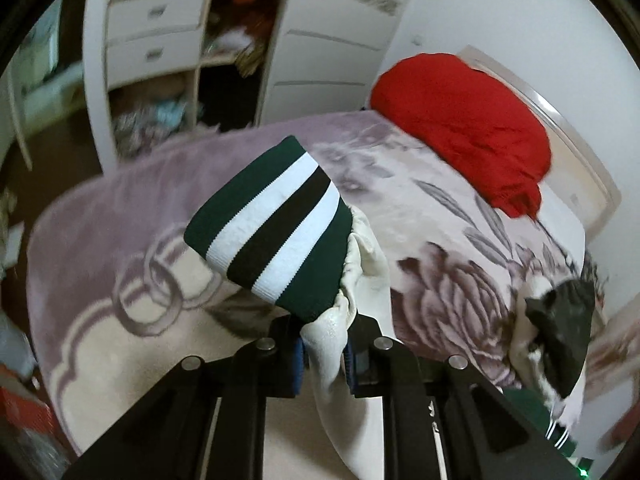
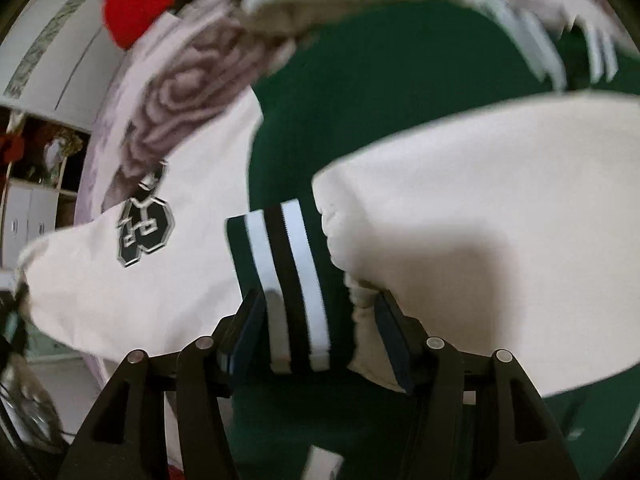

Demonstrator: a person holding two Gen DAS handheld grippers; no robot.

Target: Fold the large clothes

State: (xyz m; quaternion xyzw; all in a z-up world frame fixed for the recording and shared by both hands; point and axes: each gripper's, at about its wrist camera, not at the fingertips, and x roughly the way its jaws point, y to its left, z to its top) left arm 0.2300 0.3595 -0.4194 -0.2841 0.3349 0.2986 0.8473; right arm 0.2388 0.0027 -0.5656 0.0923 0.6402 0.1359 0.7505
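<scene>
Progress: early, jacket [image 2: 360, 100] unfolded on the bed [image 1: 100, 220] | Left gripper [image 1: 324, 354]: you pinch one cream sleeve [image 1: 324, 344] behind its striped cuff [image 1: 272, 228], lifted | Right gripper [image 2: 316, 332]: jaws apart astride the other cuff [image 2: 288, 280], not pressing | Left: both sleeves, body folds.

The ribbed knit cuff [image 1: 276, 228] carries dark green, white and black stripes; its sleeve [image 1: 352, 380] is cream. Beyond the cuff, the plush bed blanket [image 1: 452, 280] is mauve-and-cream floral, and the rumpled cloth bundle [image 1: 464, 128] is plain red.
</scene>
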